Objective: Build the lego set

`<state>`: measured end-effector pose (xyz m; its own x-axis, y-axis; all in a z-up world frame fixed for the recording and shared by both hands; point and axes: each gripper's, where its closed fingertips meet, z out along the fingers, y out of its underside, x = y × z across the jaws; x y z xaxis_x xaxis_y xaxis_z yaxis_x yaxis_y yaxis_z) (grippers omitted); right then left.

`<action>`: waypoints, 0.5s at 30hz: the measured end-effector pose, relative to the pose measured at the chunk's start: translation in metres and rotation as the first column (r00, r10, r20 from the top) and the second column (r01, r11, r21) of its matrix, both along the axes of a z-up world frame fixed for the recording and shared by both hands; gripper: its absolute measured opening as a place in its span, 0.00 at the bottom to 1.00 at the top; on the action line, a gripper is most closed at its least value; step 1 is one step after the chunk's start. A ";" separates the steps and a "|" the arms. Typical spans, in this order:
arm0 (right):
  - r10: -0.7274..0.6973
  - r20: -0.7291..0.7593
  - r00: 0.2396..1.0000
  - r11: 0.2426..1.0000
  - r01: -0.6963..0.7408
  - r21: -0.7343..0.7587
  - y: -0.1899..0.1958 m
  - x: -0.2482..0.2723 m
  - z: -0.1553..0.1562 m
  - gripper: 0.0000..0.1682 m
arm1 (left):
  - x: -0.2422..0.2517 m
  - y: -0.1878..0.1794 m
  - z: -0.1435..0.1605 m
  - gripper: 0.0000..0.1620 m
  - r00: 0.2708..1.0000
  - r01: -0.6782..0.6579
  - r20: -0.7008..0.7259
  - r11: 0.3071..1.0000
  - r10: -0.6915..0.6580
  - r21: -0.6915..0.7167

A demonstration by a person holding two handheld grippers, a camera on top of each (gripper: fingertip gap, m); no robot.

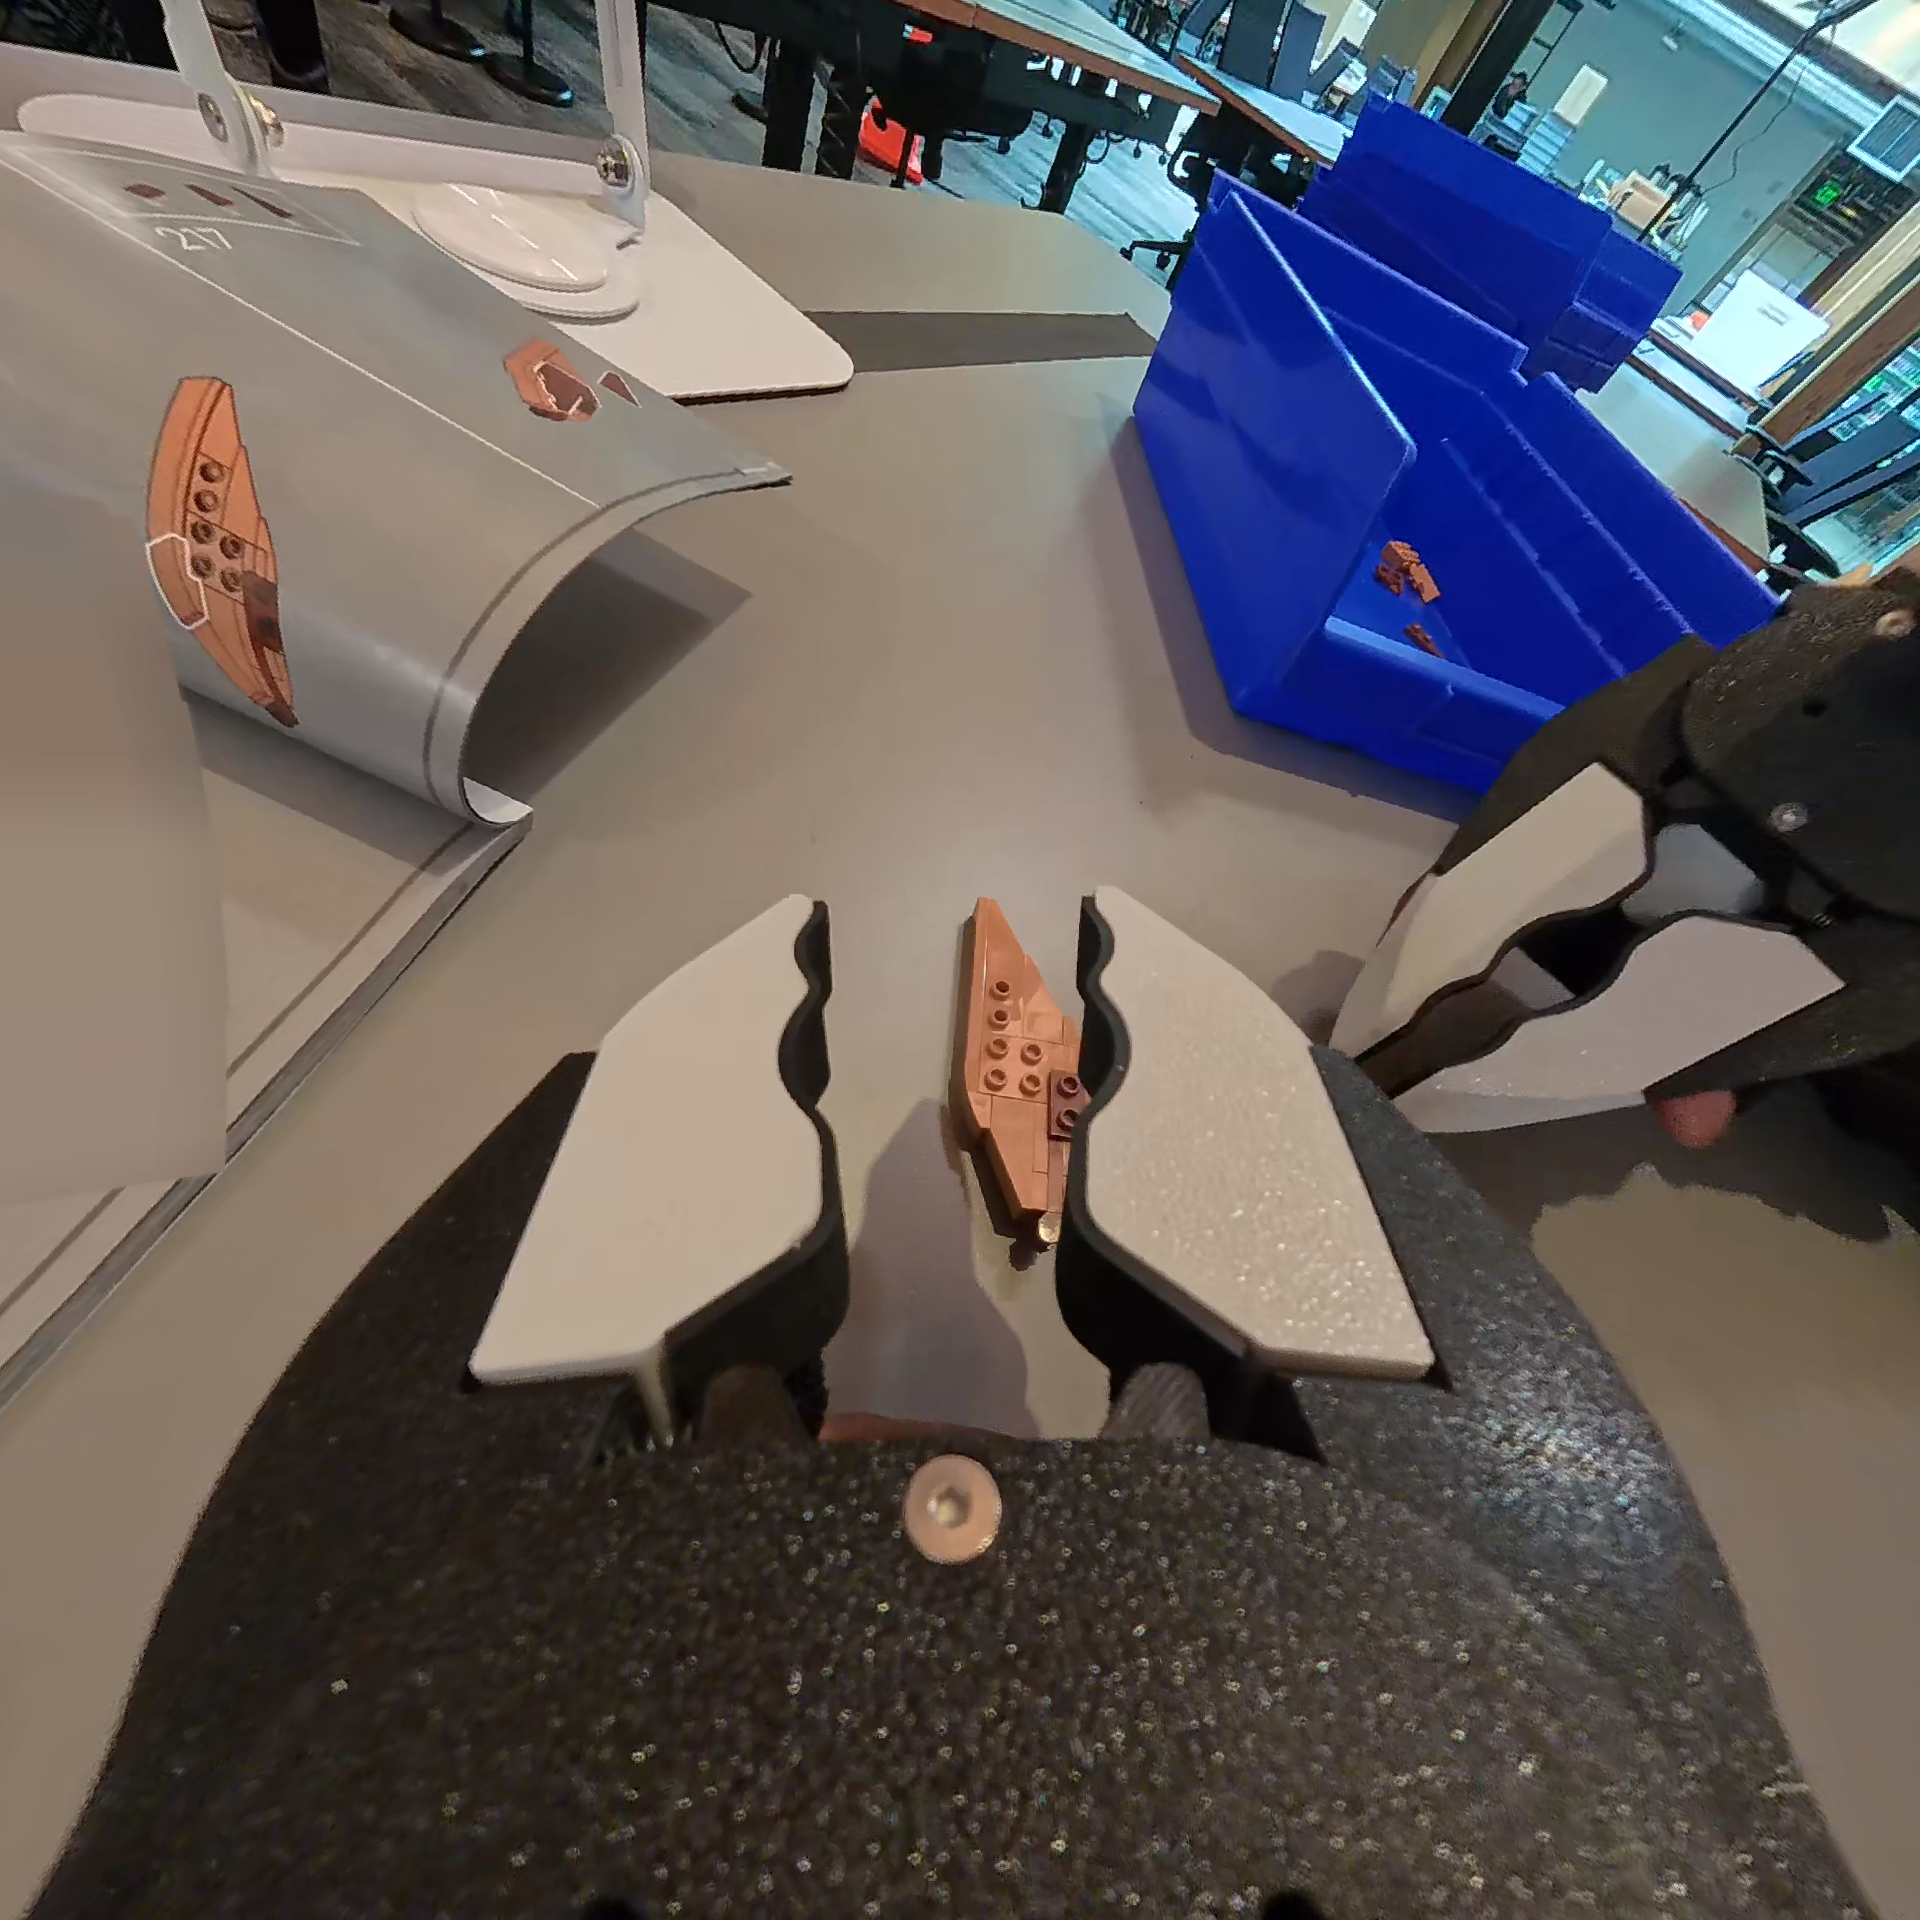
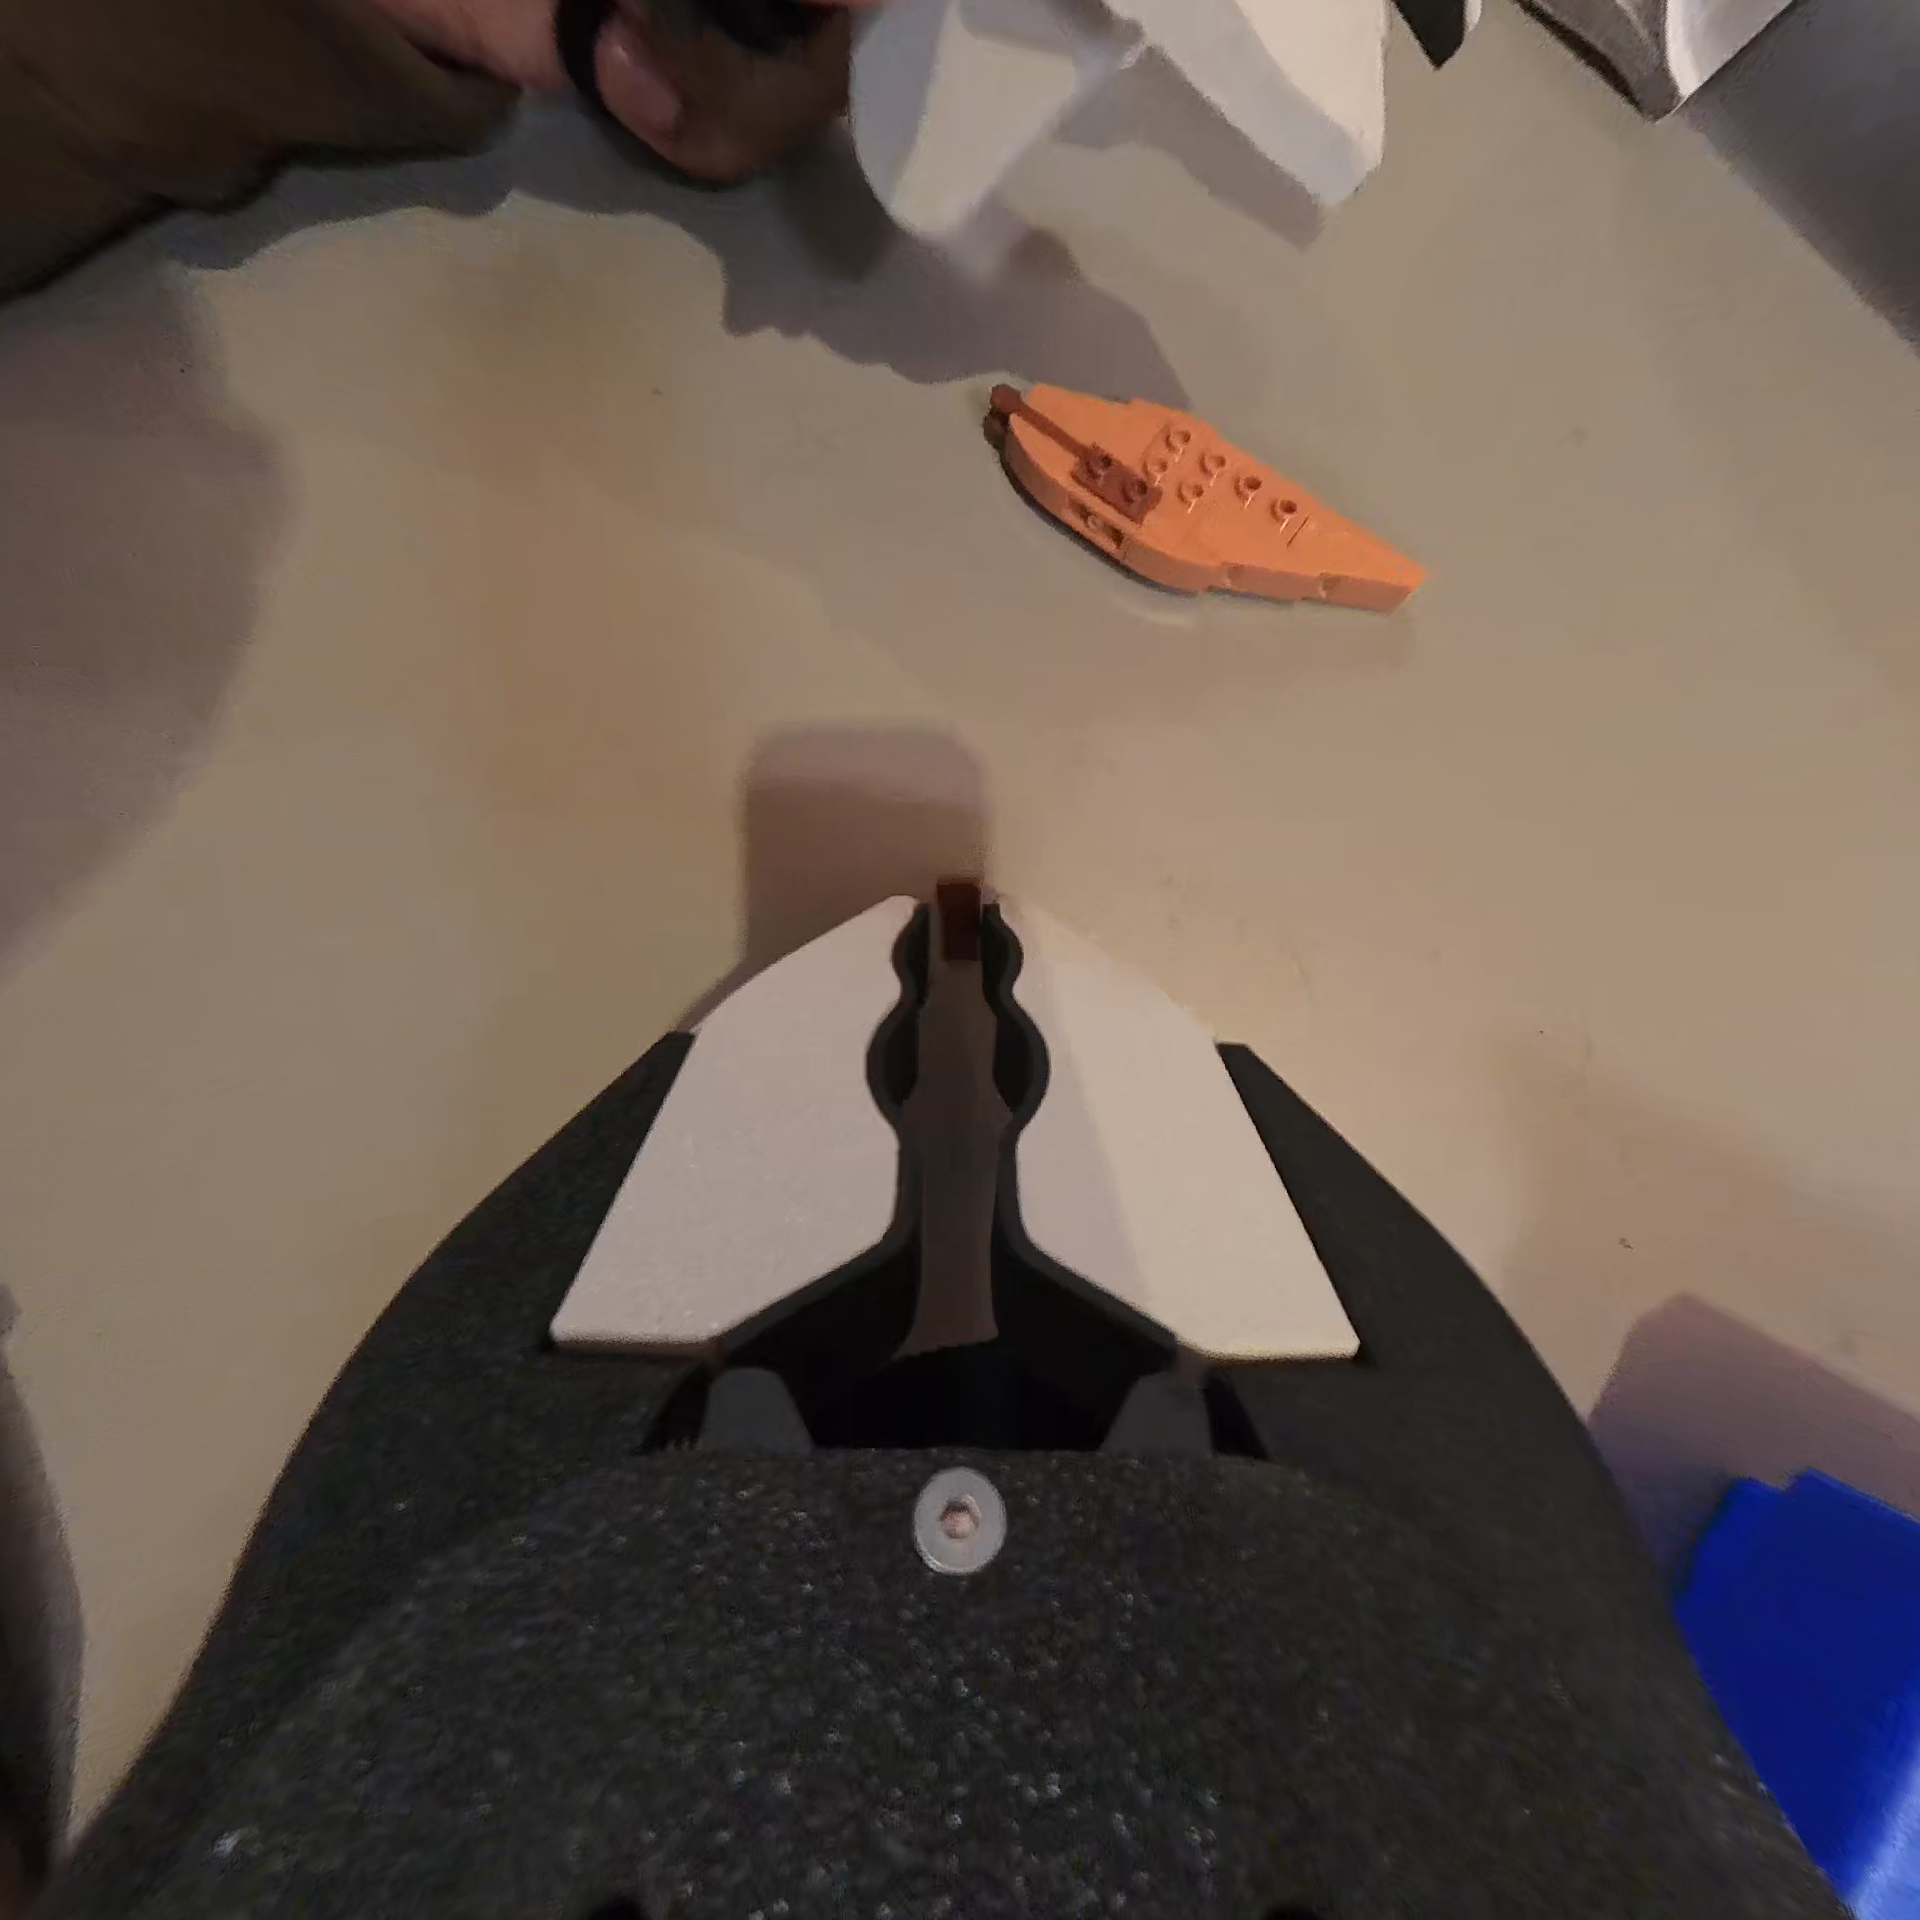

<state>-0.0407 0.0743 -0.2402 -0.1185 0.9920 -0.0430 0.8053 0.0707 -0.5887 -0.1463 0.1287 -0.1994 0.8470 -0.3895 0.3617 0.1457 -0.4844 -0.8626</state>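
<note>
- The left claw point(image 1: 951, 940) is spread wide and nothing is clamped in it; it is lowered over the grey bench point(image 1: 935, 644).
- A tan lego assembly point(image 1: 1013, 1060), wedge-shaped with a studded top and a small dark brown plate on its side, is seen lying flat on the bench between the left claw's fingers, close against the right-hand finger point(image 1: 1226, 1122); contact cannot be told.
- The right claw point(image 2: 956, 914) is clenched on a small dark brown lego piece point(image 2: 957, 916), which is pinched at the very fingertips just above the bench.
- In the right wrist view the assembly point(image 2: 1205, 499) is found ahead of that claw and slightly to its right, apart from it.
- An open instruction booklet point(image 1: 343, 499) lies ahead-left of the left claw.
- A blue bin point(image 1: 1434, 582) with a few brown pieces point(image 1: 1405, 569) stands ahead-right.
</note>
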 end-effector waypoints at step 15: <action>-0.208 -0.162 0.965 0.974 0.219 0.055 0.041 0.098 0.088 0.14 | -0.001 0.000 0.000 0.28 1.000 0.001 0.009 1.000 -0.001 -0.001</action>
